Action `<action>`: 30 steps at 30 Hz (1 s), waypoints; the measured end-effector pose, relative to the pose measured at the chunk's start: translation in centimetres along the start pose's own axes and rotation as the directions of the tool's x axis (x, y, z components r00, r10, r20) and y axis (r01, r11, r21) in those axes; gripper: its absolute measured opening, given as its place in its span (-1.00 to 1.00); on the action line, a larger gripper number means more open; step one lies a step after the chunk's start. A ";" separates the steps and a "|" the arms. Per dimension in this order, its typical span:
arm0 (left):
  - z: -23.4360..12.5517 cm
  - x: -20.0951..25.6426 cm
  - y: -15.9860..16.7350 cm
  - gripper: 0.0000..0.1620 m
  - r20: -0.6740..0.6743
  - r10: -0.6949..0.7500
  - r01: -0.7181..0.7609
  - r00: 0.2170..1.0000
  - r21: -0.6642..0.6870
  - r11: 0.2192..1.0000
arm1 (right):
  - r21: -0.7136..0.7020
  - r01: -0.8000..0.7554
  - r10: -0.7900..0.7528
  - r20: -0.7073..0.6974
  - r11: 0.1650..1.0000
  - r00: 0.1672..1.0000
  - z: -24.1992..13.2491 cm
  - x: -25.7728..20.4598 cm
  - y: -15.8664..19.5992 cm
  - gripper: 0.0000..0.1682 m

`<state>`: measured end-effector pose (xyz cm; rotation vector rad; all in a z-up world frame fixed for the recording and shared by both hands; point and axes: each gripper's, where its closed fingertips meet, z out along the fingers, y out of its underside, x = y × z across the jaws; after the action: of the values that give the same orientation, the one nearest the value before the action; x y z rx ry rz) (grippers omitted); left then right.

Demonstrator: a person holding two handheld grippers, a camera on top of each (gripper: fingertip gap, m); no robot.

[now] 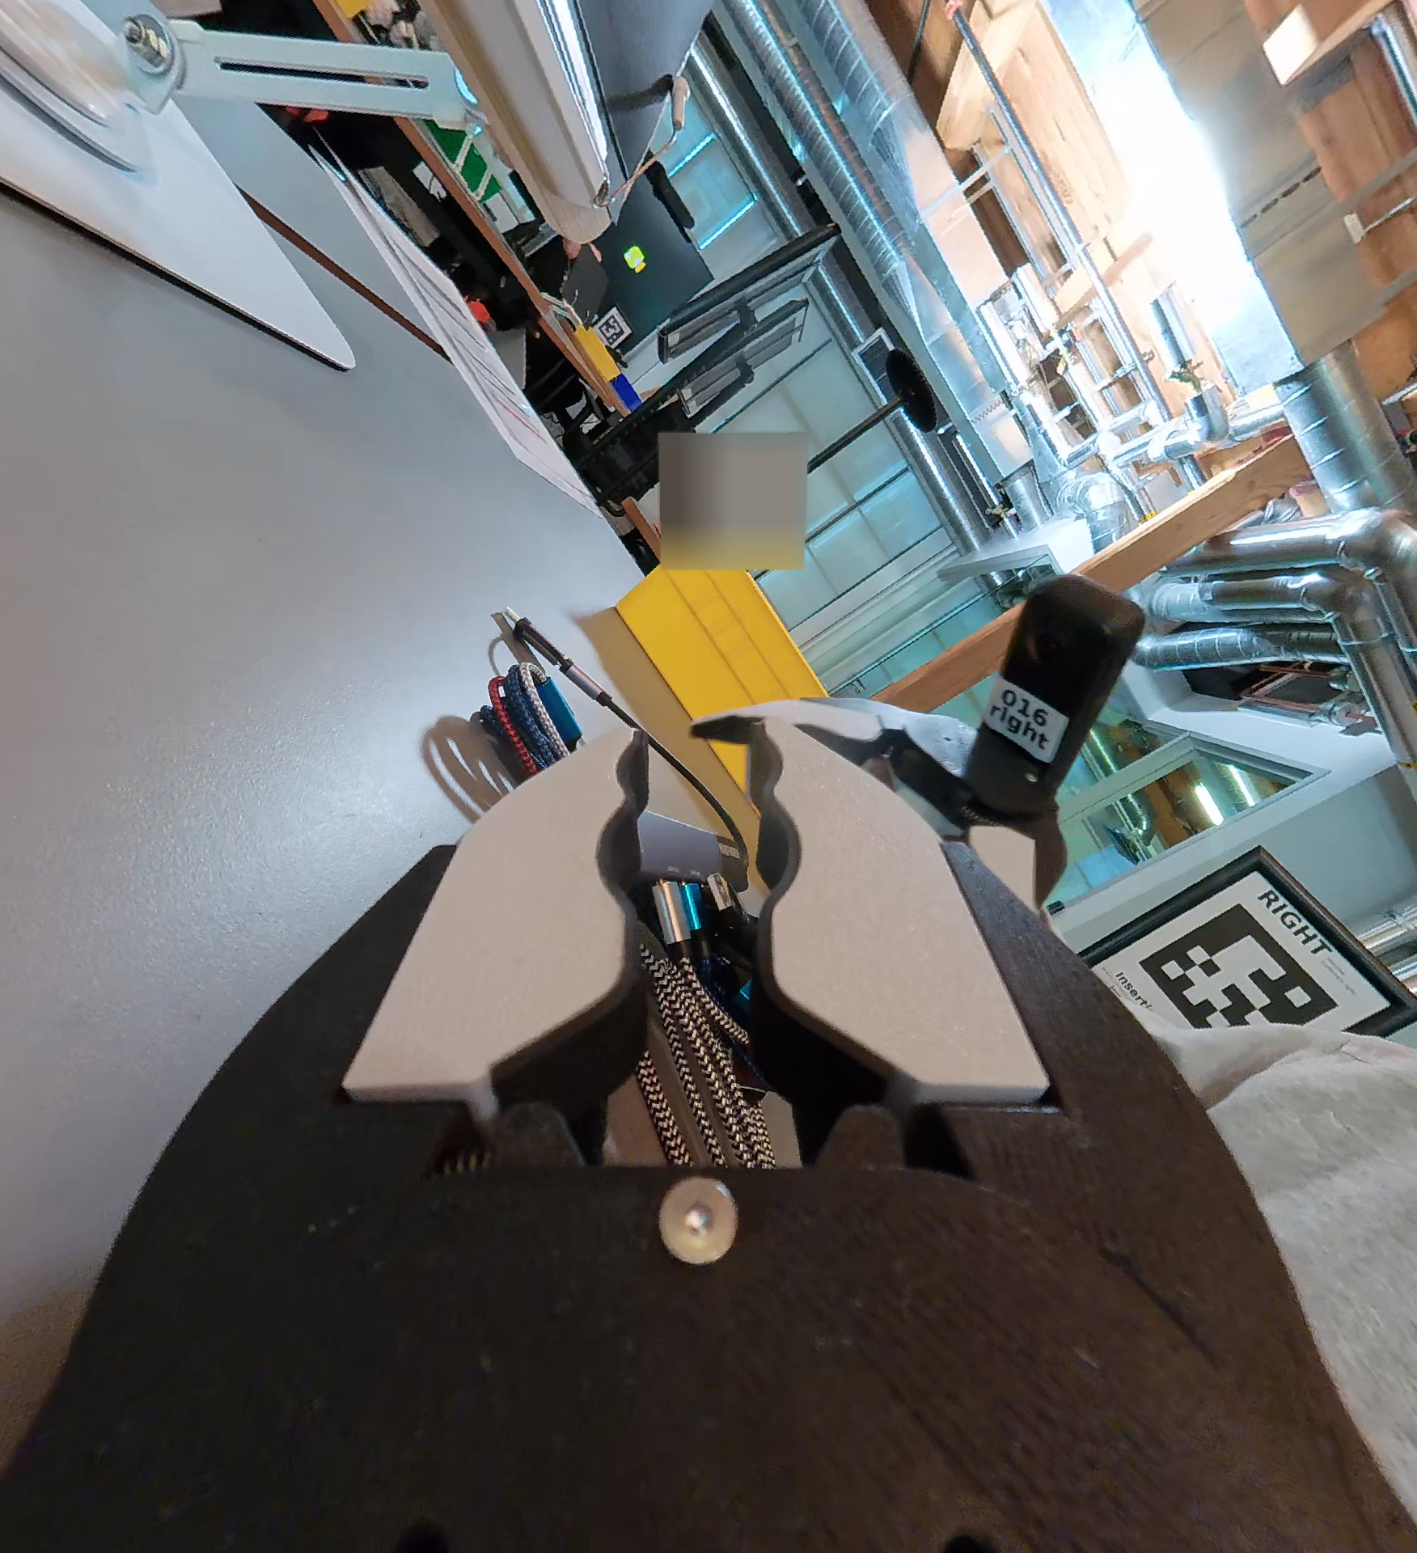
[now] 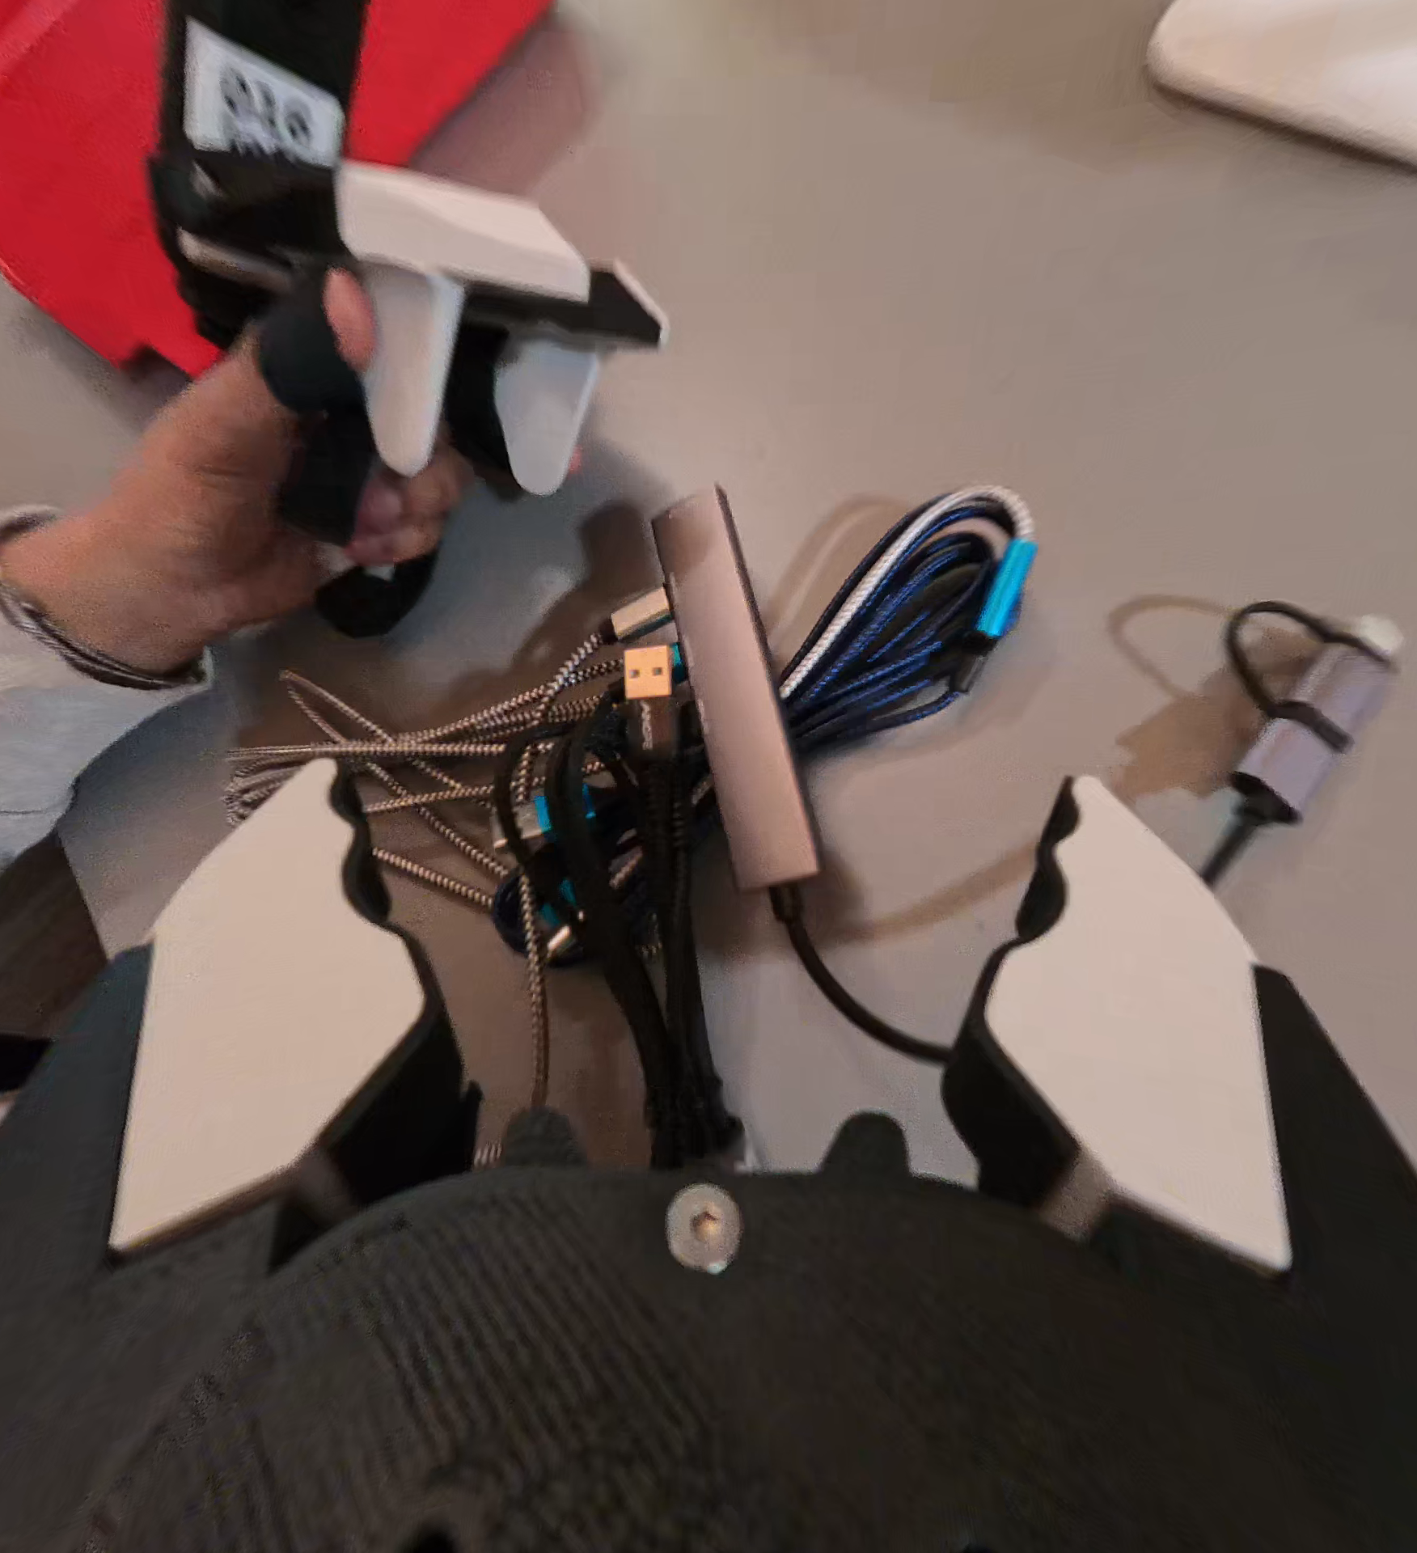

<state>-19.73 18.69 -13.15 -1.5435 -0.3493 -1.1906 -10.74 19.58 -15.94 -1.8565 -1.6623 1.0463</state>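
My left gripper point(image 1: 701, 748) has its jaws narrowly parted and holds nothing. Through the gap I see a grey USB hub point(image 1: 680, 849) and black-and-white braided cables point(image 1: 705, 1050) on the grey table point(image 1: 184, 672). In the right wrist view the left gripper point(image 2: 474, 471), held by a hand, hovers just above the hub's far end point(image 2: 734, 714). My right gripper point(image 2: 701, 781) is wide open above the hub and the tangled cables point(image 2: 436, 748), touching neither. An orange USB plug point(image 2: 649, 672) lies against the hub. The right gripper also shows in the left wrist view point(image 1: 823, 727).
A coiled blue-and-white cable bundle point(image 2: 898, 605) lies beyond the hub. A grey adapter on a black lead point(image 2: 1310, 714) lies to the right. A red object point(image 2: 33, 168) is at the far left, a white stand base point(image 2: 1318, 84) at the far right, and a yellow box point(image 1: 705, 639) behind. The left gripper's tips are roughly 11 centimetres from the right gripper's.
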 end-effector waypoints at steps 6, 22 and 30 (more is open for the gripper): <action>-0.1 0.0 -0.1 -0.72 -0.004 -0.002 0.002 1.000 0.005 1.000 | -0.309 0.042 -0.051 -0.023 0.950 0.998 5.9 -1.5 2.6 0.69; -0.3 0.1 -0.5 -0.72 -0.012 0.000 0.001 1.000 0.028 1.000 | -0.385 0.299 -0.362 -0.102 0.873 0.927 4.8 -0.5 2.5 -0.28; -1.5 0.1 -2.3 -0.74 -0.032 0.000 0.004 0.999 0.150 0.989 | -0.151 0.311 -0.334 -0.161 0.938 0.929 1.4 0.9 -1.8 -0.41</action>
<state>-22.11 18.15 -11.89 -1.3926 -0.4101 -1.1627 -12.95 20.56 -15.68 -1.6182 -1.8724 0.6282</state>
